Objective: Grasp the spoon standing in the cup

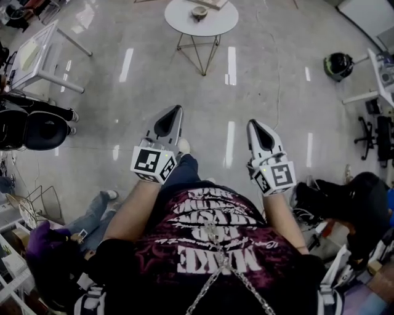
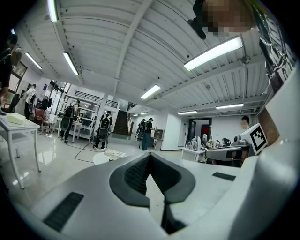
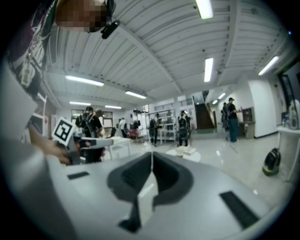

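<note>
Dark printed shirt (image 1: 209, 246) closest, arms out over the floor (image 1: 123, 147). Left tool (image 1: 178, 109) and right tool (image 1: 252, 122) both pressed together, pinching nothing. Small cup-like vessel (image 1: 199, 11) on round surface (image 1: 178, 19) well ahead; spoon not discernible. Probably nothing done yet: approach and grasp both left.

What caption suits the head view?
Left gripper and right gripper, both shut and empty, held toward a round table.
</note>
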`<action>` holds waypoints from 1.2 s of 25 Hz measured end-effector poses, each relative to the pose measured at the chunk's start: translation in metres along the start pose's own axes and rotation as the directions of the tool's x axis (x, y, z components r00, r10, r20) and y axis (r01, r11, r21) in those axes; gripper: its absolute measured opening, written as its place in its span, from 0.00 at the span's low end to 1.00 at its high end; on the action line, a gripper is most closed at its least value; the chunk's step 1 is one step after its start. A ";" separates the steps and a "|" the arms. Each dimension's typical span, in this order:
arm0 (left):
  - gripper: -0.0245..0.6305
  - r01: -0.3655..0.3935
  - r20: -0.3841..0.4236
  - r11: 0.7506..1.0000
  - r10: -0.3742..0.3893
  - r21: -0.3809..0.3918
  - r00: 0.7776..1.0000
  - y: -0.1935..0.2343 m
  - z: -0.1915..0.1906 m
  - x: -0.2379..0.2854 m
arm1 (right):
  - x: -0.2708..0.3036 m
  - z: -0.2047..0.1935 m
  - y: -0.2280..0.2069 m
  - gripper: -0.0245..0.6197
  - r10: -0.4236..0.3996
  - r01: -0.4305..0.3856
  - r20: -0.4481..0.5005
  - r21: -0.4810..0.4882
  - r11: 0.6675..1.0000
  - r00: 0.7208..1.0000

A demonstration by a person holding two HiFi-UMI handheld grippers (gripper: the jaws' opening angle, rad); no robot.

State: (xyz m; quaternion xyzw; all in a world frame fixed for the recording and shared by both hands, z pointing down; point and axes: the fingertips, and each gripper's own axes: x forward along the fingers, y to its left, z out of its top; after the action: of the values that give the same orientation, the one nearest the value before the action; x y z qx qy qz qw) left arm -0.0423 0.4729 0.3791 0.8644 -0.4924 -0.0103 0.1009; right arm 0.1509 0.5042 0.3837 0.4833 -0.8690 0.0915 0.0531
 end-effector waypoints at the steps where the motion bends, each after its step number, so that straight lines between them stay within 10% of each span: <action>1: 0.07 -0.002 -0.003 1.000 0.002 -0.003 1.000 0.005 0.000 0.005 | 0.007 0.001 -0.001 0.09 0.004 -0.004 -0.003 0.002 1.000 1.000; 30: 0.07 0.042 -0.020 0.999 -0.043 -0.011 0.999 0.152 0.029 0.099 | 0.184 0.034 -0.012 0.09 -0.041 0.042 -0.025 0.013 0.999 0.999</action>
State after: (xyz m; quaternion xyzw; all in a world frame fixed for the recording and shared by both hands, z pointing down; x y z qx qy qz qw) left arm -0.1243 0.3085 0.3873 0.8742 -0.4728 -0.0064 0.1103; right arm 0.0633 0.3380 0.3852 0.5004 -0.8574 0.1023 0.0623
